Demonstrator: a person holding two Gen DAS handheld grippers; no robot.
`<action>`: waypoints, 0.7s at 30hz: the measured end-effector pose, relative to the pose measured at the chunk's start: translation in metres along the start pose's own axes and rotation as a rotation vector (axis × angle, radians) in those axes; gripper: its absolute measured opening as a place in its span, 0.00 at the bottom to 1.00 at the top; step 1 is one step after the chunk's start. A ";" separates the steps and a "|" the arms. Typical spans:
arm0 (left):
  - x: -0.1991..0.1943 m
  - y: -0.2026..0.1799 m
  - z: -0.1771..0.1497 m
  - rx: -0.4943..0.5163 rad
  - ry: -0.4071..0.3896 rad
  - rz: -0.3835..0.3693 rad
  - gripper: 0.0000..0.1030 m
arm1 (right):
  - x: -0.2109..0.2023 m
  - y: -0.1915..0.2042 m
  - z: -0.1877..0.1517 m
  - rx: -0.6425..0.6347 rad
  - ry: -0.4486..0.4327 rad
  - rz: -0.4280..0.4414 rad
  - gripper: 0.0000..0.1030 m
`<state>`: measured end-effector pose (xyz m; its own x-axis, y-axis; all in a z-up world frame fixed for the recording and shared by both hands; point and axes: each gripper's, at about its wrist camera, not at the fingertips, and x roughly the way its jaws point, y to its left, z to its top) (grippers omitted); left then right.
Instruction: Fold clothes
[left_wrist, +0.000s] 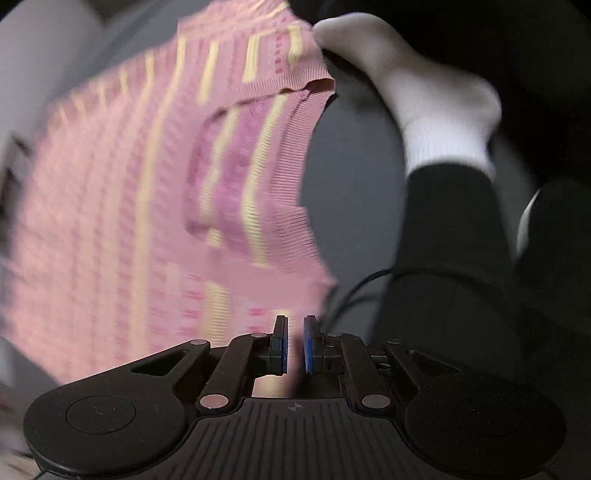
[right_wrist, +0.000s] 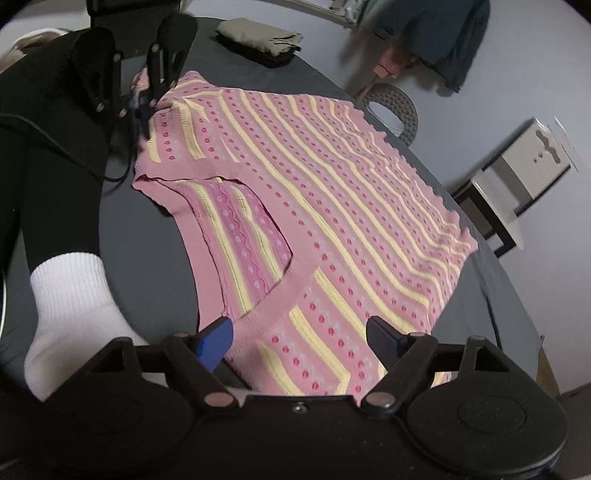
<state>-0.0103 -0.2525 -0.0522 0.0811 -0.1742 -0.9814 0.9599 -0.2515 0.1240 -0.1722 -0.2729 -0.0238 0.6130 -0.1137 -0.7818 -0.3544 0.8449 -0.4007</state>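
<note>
Where it lies flat, the pink knit top (right_wrist: 332, 206) shows yellow stripes.

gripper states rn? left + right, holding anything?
Left gripper: shut on a shoulder edge of the pink knit top.
Right gripper: open, fingers either side of the top's near edge, not clamped.

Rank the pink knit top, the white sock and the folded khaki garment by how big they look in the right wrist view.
1. pink knit top, by far the largest.
2. white sock.
3. folded khaki garment, smallest.
The sock sits near the camera and the garment far back on the table, so their true order is unsure.
</note>
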 end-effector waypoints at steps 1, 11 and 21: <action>0.004 0.000 0.001 0.002 0.023 -0.010 0.08 | -0.001 -0.001 -0.002 0.013 0.001 0.001 0.77; 0.034 -0.019 0.015 0.066 0.127 0.028 0.08 | -0.005 -0.003 -0.010 0.063 -0.011 0.001 0.77; 0.039 -0.023 0.030 0.062 0.171 -0.047 0.08 | -0.010 -0.009 -0.014 0.118 -0.027 0.015 0.79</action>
<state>-0.0368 -0.2819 -0.0886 0.0857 0.0025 -0.9963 0.9458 -0.3146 0.0806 -0.1849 -0.2866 -0.0184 0.6272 -0.0876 -0.7739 -0.2794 0.9022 -0.3285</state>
